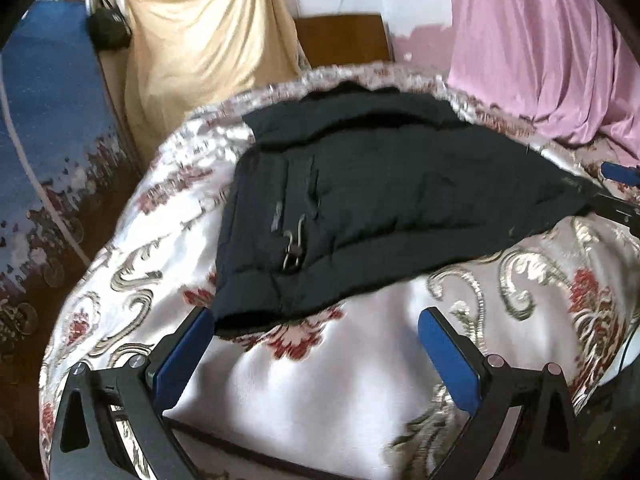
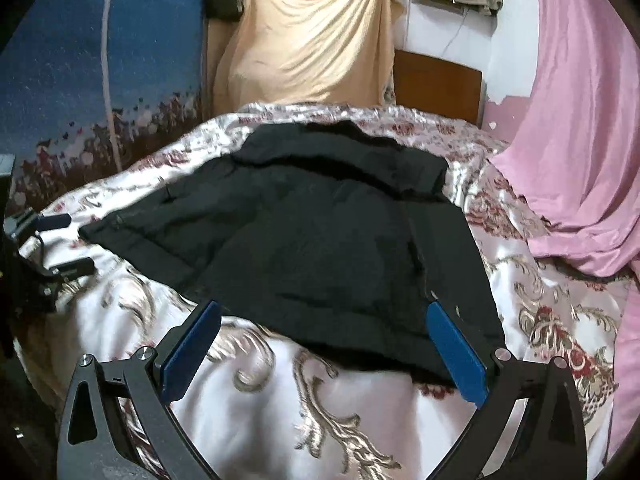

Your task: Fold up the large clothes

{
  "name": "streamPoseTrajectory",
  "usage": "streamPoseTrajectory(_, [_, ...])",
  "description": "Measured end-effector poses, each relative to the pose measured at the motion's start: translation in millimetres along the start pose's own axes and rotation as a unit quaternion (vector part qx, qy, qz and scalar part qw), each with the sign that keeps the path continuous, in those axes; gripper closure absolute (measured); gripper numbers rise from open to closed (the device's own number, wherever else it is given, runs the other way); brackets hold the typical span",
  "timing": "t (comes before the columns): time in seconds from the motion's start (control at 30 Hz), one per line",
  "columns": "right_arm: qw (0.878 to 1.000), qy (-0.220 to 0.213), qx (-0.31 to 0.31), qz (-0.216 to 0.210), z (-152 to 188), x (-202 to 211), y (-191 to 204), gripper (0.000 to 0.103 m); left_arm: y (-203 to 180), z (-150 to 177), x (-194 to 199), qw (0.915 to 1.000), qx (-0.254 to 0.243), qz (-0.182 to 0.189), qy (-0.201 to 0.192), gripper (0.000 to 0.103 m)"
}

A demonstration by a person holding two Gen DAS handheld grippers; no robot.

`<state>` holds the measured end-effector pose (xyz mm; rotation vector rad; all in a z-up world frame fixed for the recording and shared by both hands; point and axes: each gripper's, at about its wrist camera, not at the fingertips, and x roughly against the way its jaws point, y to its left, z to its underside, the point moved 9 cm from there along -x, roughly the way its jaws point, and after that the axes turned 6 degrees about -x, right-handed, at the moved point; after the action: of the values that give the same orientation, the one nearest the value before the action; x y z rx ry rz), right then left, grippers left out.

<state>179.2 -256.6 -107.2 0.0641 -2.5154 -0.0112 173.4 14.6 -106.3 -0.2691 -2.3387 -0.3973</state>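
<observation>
A large black padded jacket [image 1: 380, 184] lies spread on a bed with a white, floral satin cover [image 1: 304, 392]. A metal zipper pull [image 1: 294, 248] shows near its front edge. My left gripper [image 1: 316, 320] is open, just in front of the jacket's near left corner, its left pad beside the hem. In the right wrist view the jacket [image 2: 304, 240] fills the middle of the bed cover [image 2: 248, 400]. My right gripper [image 2: 324, 312] is open over the jacket's near hem, holding nothing. The left gripper [image 2: 60, 240] shows at the far left edge, the right gripper [image 1: 616, 188] at the right edge.
A pink sheet [image 2: 576, 128] hangs at the right and drapes onto the bed. A beige cloth [image 2: 316, 36] hangs behind the bed beside a wooden headboard [image 2: 438, 80]. A blue patterned wall hanging [image 2: 80, 64] is at the left, with a black bag [image 2: 226, 0] hung near it.
</observation>
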Motion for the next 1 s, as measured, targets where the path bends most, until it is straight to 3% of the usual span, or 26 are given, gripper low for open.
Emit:
streamPoseTrajectory(0.1, [1.000,0.021,-0.010,0.008,9.1,-11.6,-10.5,0.002,5.5,1.9,-12.8,0.9986,0.019,0.034,0.035,0.000])
streamPoseTrajectory(0.33, [0.997,0.069,-0.028,0.005,23.5,-35.7,-26.4,0.002,2.4,2.5,-33.7,0.9959,-0.019,0.036,0.080,0.000])
streamPoseTrajectory(0.47, [0.997,0.080,0.007,0.016,24.1,-35.8,-32.2,0.002,3.6,-1.3,-42.3,0.9937,-0.030,0.037,0.102,0.000])
streamPoseTrajectory(0.57, [0.994,0.093,0.038,0.033,22.3,-35.6,-39.8,0.002,6.0,-8.6,-47.9,0.9935,-0.044,0.018,0.104,0.000])
streamPoseTrajectory(0.8, [0.985,0.150,0.071,0.035,24.7,-39.5,-52.9,0.002,0.5,-19.2,-48.2,0.9902,-0.099,-0.070,0.069,0.000])
streamPoseTrajectory(1.0, [0.965,0.233,0.118,0.025,24.5,-58.2,-54.7,0.002,6.6,-19.1,-50.8,0.9932,-0.073,-0.044,0.080,0.000])
